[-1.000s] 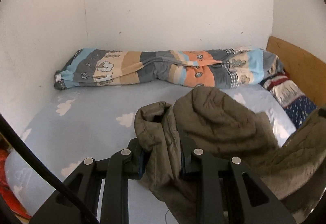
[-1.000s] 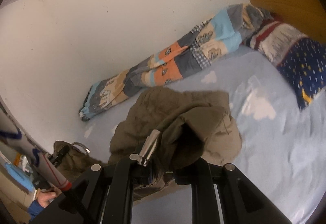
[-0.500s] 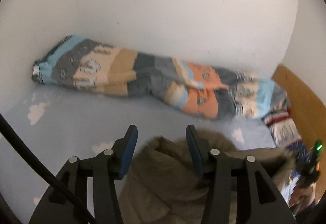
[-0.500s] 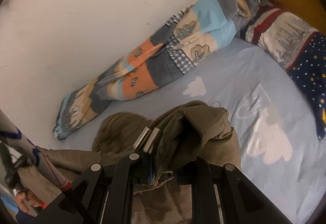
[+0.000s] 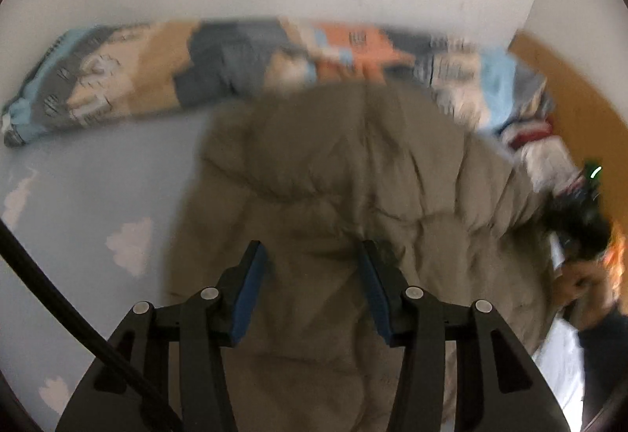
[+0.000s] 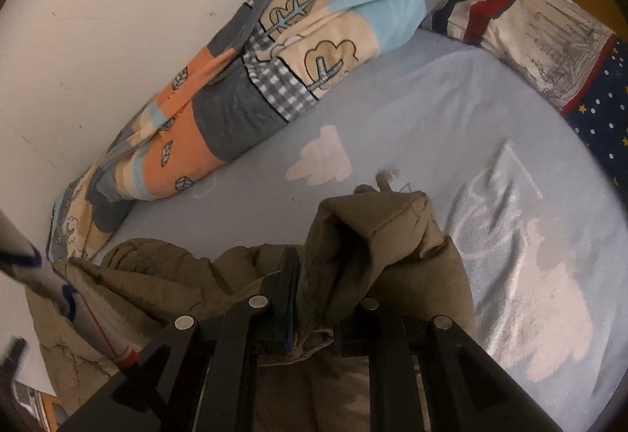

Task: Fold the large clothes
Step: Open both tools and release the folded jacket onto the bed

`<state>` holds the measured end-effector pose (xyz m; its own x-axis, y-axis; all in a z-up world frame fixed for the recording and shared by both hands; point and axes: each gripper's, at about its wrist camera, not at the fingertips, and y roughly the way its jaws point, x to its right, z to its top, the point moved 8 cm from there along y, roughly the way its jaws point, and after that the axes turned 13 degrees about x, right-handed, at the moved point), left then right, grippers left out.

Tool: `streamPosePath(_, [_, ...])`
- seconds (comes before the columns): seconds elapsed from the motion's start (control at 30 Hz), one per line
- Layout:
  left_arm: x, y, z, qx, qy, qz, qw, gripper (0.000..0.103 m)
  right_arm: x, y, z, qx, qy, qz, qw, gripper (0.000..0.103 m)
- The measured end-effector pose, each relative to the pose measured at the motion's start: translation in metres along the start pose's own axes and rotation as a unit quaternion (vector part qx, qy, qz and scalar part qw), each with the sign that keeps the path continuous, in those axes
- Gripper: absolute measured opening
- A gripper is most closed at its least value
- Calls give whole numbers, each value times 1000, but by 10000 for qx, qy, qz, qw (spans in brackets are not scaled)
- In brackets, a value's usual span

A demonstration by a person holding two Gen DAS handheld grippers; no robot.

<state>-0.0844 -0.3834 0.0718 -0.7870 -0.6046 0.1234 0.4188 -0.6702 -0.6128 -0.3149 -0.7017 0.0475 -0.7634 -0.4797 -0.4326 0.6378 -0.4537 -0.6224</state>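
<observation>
With the left tool [image 5: 310, 267] spread above the olive jacket [image 5: 353, 204], the right tool [image 6: 314, 298], alone pinching its bunched edge at lower centre, risks dragging it askew across the bed [image 6: 471, 126].

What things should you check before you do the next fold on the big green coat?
1. Right gripper pinching the coat: ok, cloth is bunched between its fingers.
2. Left gripper free: ok, its jaws have just been opening and stand apart above the cloth.
3. Coat lying on the bed sheet: ok.
4. Coat spread flat: not ok, it is lumpy and creased.
5. Bare sheet beside the coat: ok.
6. Rolled patchwork quilt out of the way: cannot tell; in the blurred left view the coat reaches its edge.
</observation>
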Motion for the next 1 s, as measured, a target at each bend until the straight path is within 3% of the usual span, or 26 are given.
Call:
streamPosePath(0.13, [0,52,-21,-483,-57,339,9982,48,2,-6,1,-135,221,277,9993,24])
streamPosePath(0.2, [-6,70,-22,-533,-11,544,9971,48,2,-18,5,-200,327,527,9979,36])
streamPosePath(0.37, [-18,88,-20,-585,-61,747,9955,48,6,-69,26,184,285,932,9951,55])
streamPosePath(0.57, [-15,90,-23,-543,24,825,9951,48,-13,-90,-4,-33,-893,1002,9909,55])
streamPosePath(0.7, [-16,93,-24,-532,54,840,9950,49,-26,-63,-41,-305,-1423,817,9860,55])
streamPosePath(0.8, [-17,96,-24,-531,57,831,9951,50,-23,-32,-61,-443,-1823,437,9813,55])
streamPosePath(1.0, [-22,112,-25,-490,-15,921,9945,54,-5,15,-83,-849,-1714,73,9815,55])
